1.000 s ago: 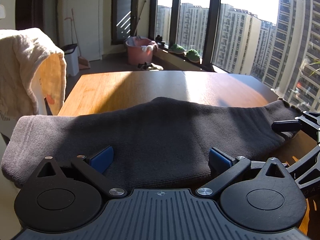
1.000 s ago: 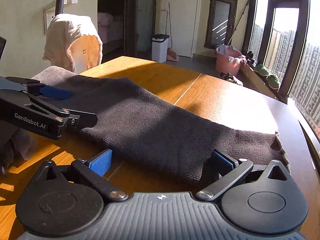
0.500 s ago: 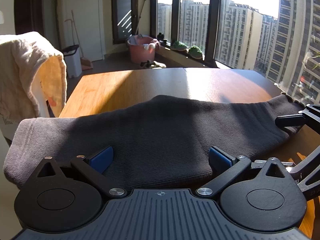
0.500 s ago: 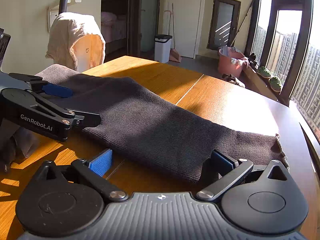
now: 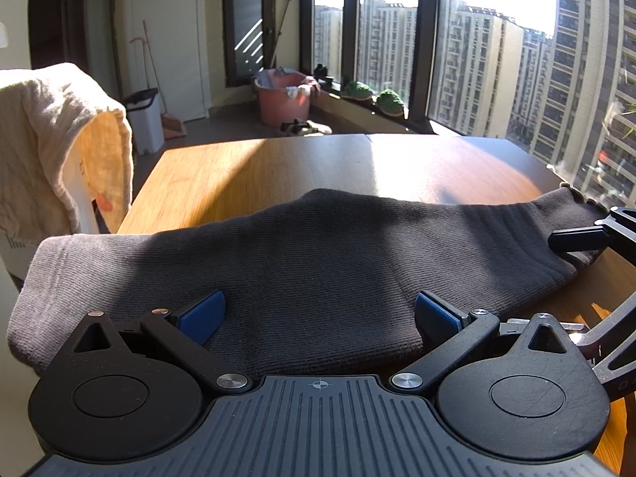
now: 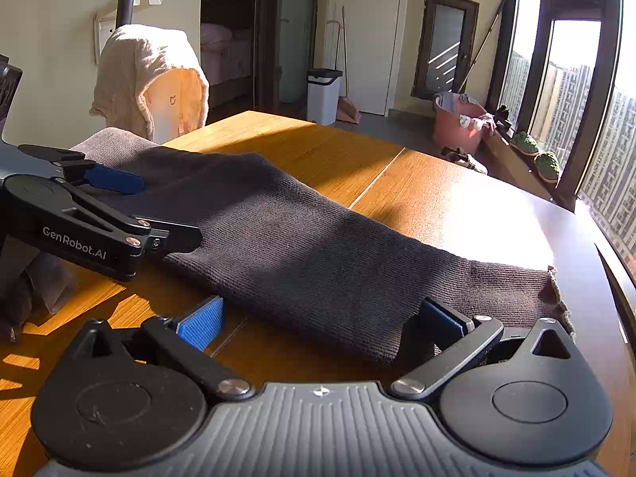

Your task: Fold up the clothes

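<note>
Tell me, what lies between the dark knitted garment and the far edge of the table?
Only bare wooden table, part sunlit and part shadowed, beyond the garment. The left wrist view shows it best.

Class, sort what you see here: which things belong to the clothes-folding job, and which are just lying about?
Part of the job:
dark grey knit garment
left gripper, open
right gripper, open
wooden table

Lying about:
cream towel draped behind the table
white bin
pink tub
</note>
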A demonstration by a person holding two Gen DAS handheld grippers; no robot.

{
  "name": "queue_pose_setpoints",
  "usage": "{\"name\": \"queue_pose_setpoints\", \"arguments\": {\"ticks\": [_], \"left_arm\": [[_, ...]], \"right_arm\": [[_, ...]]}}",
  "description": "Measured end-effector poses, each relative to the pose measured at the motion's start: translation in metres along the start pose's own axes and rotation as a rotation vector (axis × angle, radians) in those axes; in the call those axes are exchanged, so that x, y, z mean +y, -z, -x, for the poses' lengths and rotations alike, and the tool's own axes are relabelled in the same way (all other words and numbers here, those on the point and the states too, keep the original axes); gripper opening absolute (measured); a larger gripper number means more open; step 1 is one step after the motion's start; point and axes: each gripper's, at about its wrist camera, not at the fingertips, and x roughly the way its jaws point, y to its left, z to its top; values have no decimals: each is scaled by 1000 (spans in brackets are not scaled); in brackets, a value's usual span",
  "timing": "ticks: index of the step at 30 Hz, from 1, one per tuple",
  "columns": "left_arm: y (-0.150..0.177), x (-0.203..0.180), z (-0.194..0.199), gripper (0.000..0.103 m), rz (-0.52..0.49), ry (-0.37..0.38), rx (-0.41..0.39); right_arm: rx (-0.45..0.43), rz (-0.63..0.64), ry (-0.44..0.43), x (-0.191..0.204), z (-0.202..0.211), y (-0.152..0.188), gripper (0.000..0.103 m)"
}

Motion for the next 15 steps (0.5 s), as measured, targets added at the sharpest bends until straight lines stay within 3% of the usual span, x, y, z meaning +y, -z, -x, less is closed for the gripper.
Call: {"name": "queue_pose_setpoints", "arguments": {"ticks": [15], "left_arm": [[0,-1,1,103,3,4,-1]], "right_arm": [[0,1,0,0,0,0,103]]}}
